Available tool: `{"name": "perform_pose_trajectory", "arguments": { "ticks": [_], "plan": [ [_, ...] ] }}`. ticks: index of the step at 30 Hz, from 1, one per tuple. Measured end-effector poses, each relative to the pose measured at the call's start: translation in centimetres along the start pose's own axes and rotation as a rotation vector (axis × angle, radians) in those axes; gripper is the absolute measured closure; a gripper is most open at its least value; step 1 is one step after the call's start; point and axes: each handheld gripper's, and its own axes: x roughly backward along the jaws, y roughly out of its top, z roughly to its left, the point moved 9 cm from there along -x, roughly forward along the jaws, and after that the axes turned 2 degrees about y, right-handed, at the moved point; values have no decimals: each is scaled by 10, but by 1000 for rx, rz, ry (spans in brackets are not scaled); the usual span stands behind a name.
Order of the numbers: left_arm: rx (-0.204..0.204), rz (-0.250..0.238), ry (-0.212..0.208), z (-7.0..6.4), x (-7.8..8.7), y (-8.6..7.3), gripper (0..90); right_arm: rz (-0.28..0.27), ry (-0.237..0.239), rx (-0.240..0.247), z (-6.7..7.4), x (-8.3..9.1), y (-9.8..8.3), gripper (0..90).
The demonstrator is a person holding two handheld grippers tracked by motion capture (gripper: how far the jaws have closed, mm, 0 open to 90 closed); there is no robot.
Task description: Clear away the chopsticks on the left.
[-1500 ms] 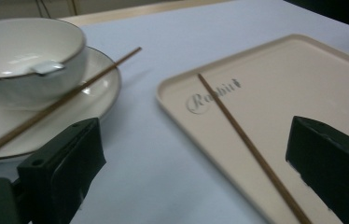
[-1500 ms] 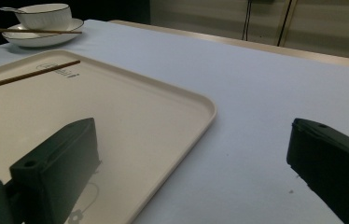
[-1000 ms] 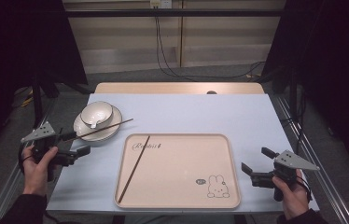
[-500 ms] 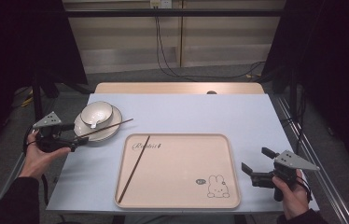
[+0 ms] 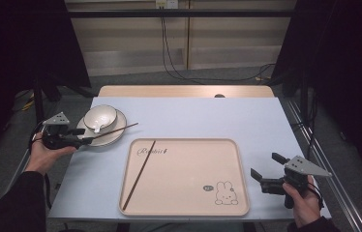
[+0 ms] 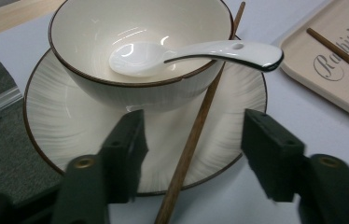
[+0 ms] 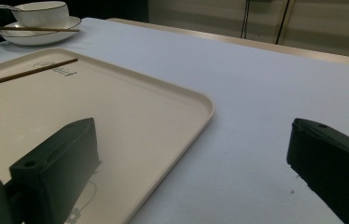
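Left hand-held gripper (image 5: 83, 140) being held at the plate (image 6: 60, 121), jaws apart either side of a chopstick (image 6: 196, 135) lying across it, spooned bowl (image 6: 140, 51) behind, second chopstick (image 5: 139, 174) lying on the tray (image 5: 188, 193), right hand-held gripper (image 5: 263, 170) being held open beside it on the table (image 5: 193, 116).

We are seeing a glossy white bowl (image 6: 140, 51) with a thin dark rim, looking like glazed ceramic, and a shiny white spoon (image 6: 196, 55) catching highlights. The plate (image 6: 70, 126) beneath is showing fine ribbed lines under its glaze. The chopstick (image 6: 196, 135) is looking like smooth brown wood. The tray (image 5: 188, 193) is appearing as matt cream plastic, the tabletop (image 5: 208, 116) as smooth pale matt sheet. The jaws are looking like matt black plastic.
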Motion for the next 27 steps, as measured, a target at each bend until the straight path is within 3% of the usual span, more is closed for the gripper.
{"name": "perform_pose_trajectory", "arguments": {
  "ticks": [2, 7, 14, 18, 27],
  "plan": [
    [5, 14, -9, 0, -4, -1, 556, 2, 1, 2, 0, 0, 0, 18],
    [-60, 59, -24, -3, -12, -2, 665, 4, 4, 3, 0, 0, -1, 18],
    [-111, 125, -23, -5, -21, -5, 698, 2, 1, 2, 0, 1, -1, 18],
    [-109, 144, -18, -6, -25, -7, 752, 2, 3, 3, 0, 1, -1, 18],
    [-126, 164, -64, -14, -24, -7, 843, 1, 1, 4, 0, 1, 0, 18]
  ]
}}
